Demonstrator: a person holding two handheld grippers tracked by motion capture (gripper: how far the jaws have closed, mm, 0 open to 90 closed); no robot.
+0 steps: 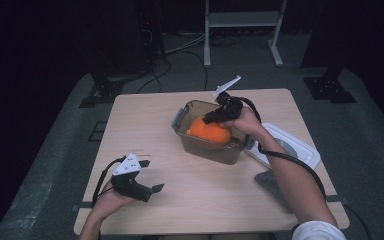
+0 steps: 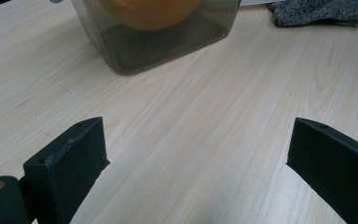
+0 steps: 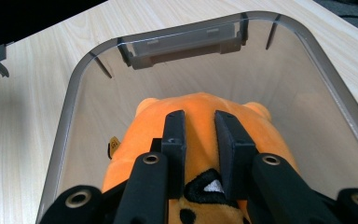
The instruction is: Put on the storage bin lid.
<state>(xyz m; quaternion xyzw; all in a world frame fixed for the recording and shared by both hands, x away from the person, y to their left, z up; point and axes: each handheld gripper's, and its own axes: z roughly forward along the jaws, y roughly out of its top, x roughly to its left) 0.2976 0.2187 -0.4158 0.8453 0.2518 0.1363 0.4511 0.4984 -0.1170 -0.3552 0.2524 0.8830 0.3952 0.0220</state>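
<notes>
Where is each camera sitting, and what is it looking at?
High view: above the table, looking forward and down; both forearms, left gripper and right gripper show.
Left gripper view: rides the left gripper, facing the clear bin; its open jaws show.
Right gripper view: rides the right gripper, looking down into the bin; jaws pinch the orange plush toy.
Shared: bin and toy appear in all three.

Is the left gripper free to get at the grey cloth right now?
Probably yes: the left gripper is open and holds nothing, and bare table lies between it and the grey cloth, with the container off to one side.
</notes>
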